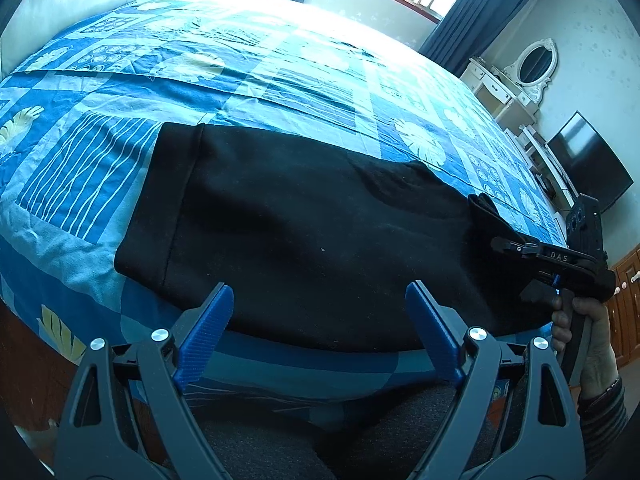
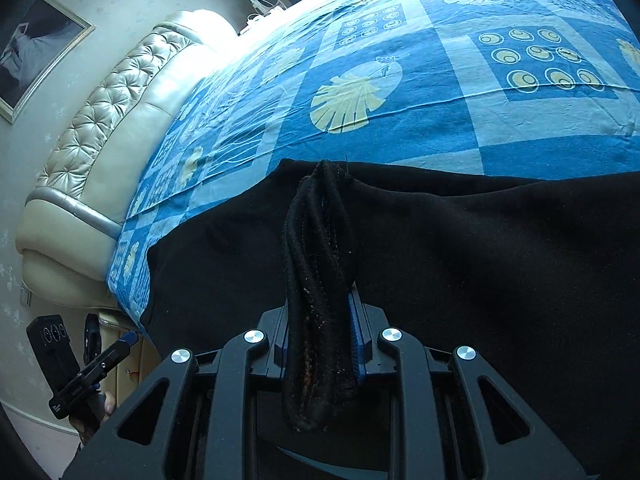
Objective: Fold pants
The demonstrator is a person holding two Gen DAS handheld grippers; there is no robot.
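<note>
A: Where are the pants [image 1: 304, 232] now?

B: I see them lying on the bed [image 1: 280, 80], near its front edge, spread flat across the blue patterned sheet [image 2: 440, 92]. In my left view the hem band [image 1: 160, 204] is at the left end, and the cloth runs to the right, where it rises a little from the sheet.

A: And your left gripper [image 1: 320, 312]?

B: It is wide apart. Both blue fingers [image 1: 208, 324] stand just in front of the near edge of the pants, and I see nothing between them. I cannot tell if the tips touch the cloth.

A: The right one?

B: My right gripper [image 2: 324, 320] is closed on a thick bunch of the pants. In the right view the bunched black edge [image 2: 320, 280] stands between the jaws and hangs down past them toward the camera. The left view shows the same gripper from the side at the right end of the pants, with the person's hand [image 1: 588, 336] on its handle, and the cloth is pulled up to it.

A: Anything else around?

B: A padded headboard [image 2: 112, 120] at the far left in the right view, a window with dark curtains [image 1: 460, 20], a white mirror [image 1: 536, 60] and a dark screen [image 1: 588, 160] by the wall.
</note>
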